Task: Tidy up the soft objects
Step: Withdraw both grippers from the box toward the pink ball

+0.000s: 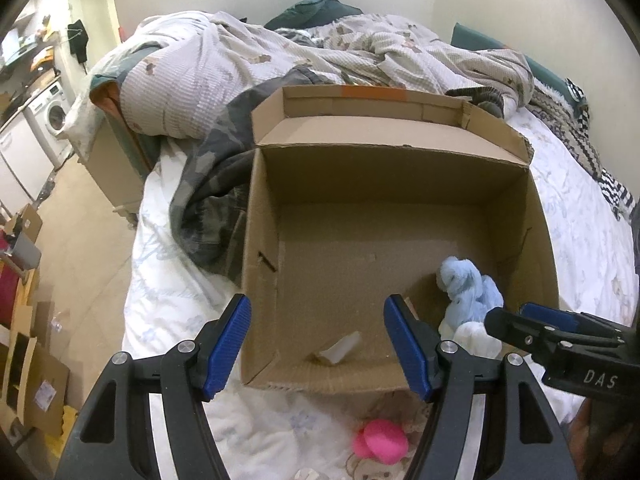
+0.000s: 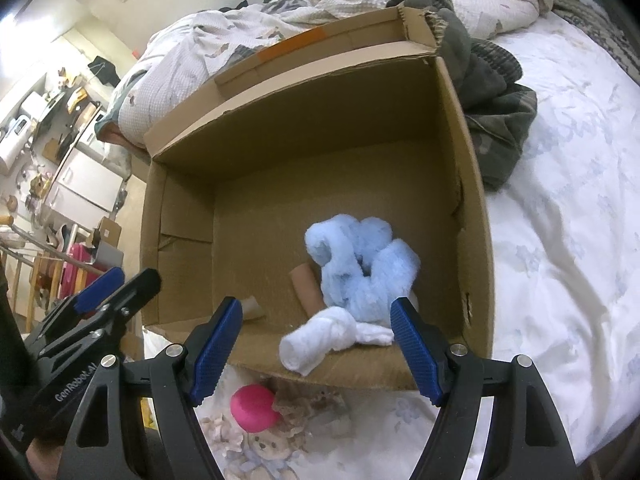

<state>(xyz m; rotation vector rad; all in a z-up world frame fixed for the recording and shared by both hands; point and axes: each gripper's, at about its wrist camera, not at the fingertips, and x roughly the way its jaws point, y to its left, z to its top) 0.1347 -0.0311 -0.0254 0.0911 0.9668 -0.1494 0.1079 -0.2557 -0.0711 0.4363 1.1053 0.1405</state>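
**Desk:** So, from the fingers out: what are your grippers doing?

**Caption:** Your right gripper [image 2: 316, 344] stands with its blue pads spread wide and nothing between them; it hangs over the near rim of the cardboard box [image 2: 476, 208]. Your left gripper [image 1: 318, 344] is likewise spread and empty, straddling the box's near left corner. Neither pad touches anything.

**Desk:** And what is already put away?

**Caption:** Two soft pieces lie in the box's near right corner: a fluffy pale-blue item [image 2: 360, 264], and touching it on the near side, a rolled white cloth [image 2: 320, 340]. A small brown tube [image 2: 306, 286] lies partly under the blue one, and a scrap of pale cardboard [image 1: 340, 350] sits on the box floor, apart from them. Most of the floor is bare.

**Desk:** What remains outside?

**Caption:** A pink soft object [image 2: 254, 408] rests on the white bedsheet [image 2: 560, 240] just outside the near wall, below your fingers. Beside it in the right wrist view lies what looks like a small teddy-bear shape [image 2: 268, 448], though whether it is a toy or a print on the sheet cannot be told. A dark garment [image 2: 492, 100] lies against the box's far right corner; whether it counts is unclear.

**Desk:** Verdict?

**Caption:** Partway, by my reckoning: two in, at least the pink one left.
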